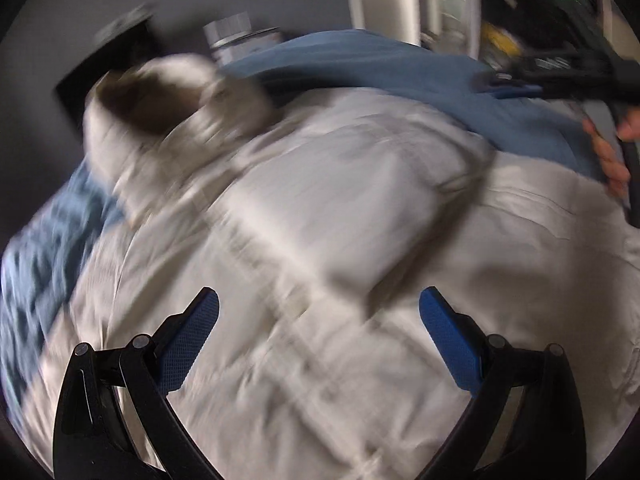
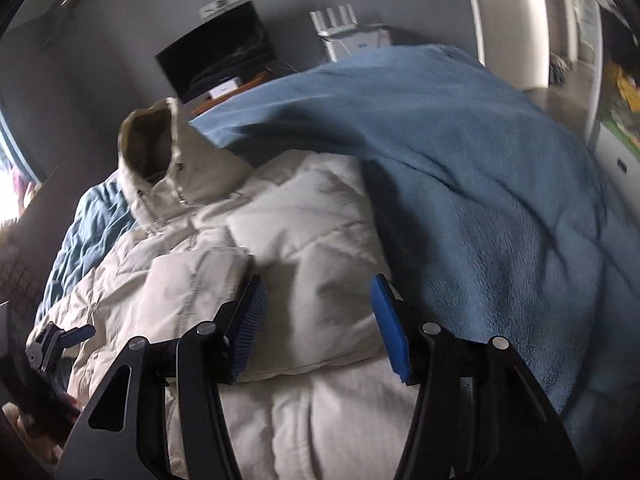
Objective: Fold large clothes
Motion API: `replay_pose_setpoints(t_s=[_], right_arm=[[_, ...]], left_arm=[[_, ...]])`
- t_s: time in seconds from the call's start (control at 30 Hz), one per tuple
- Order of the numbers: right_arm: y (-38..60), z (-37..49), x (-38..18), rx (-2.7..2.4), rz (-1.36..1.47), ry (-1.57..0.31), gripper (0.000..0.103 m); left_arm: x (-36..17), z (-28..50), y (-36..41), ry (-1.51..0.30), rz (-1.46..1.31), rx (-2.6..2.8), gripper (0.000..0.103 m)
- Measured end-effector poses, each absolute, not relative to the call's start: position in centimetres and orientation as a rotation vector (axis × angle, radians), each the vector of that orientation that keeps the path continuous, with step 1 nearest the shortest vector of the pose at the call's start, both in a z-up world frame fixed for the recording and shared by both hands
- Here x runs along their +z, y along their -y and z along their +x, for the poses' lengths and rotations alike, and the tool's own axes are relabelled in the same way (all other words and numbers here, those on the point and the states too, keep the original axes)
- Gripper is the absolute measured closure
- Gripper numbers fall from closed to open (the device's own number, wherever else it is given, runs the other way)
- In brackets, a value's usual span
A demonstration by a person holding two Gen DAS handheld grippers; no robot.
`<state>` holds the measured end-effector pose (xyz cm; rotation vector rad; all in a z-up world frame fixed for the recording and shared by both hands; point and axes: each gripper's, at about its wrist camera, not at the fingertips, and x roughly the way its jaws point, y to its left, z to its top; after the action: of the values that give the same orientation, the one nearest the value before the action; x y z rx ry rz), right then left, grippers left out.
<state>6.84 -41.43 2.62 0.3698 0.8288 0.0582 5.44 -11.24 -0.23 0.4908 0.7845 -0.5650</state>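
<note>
A cream puffer jacket (image 1: 320, 220) with a hood (image 1: 160, 96) lies spread on a blue blanket (image 1: 400, 68); the left wrist view is motion-blurred. My left gripper (image 1: 319, 300) is open and empty just above the jacket's body. In the right wrist view the jacket (image 2: 304, 240) lies with its hood (image 2: 156, 140) at the far end and a sleeve (image 2: 200, 280) folded across the front. My right gripper (image 2: 318, 292) is open and empty over the jacket's right side, beside the blanket (image 2: 480, 200). The right gripper also shows in the left wrist view (image 1: 496, 80), and the left one in the right wrist view (image 2: 60, 336).
A dark screen (image 2: 220, 60) and a white box (image 2: 352, 36) stand behind the bed by a grey wall. A doorway (image 2: 540, 40) and cluttered shelves are at the right. A bright window (image 2: 12, 184) is at the left.
</note>
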Motion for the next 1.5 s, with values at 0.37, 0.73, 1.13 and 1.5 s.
replay_pose_setpoints(t_s=[0.37, 0.73, 1.13, 1.5], right_arm=[[43.4, 7.5, -0.3, 0.053, 0.458, -0.866, 0.051], [42.1, 7.7, -0.4, 0.091, 0.414, -0.863, 0.051], [40.0, 7.0, 0.1, 0.134, 0.328, -0.855, 0.051], [39.3, 7.0, 0.3, 0.141, 0.293, -0.849, 0.051]], left_arm=[[-2.4, 7.0, 17.5, -0.792, 0.601, -0.521, 0.067], [4.7, 6.0, 6.4, -0.715, 0.216, -0.356, 0.092], [-0.4, 4.8, -2.3, -0.988, -0.013, -0.245, 0.091], [3.0, 3.9, -5.4, -0.822, -0.089, -0.166, 0.049]])
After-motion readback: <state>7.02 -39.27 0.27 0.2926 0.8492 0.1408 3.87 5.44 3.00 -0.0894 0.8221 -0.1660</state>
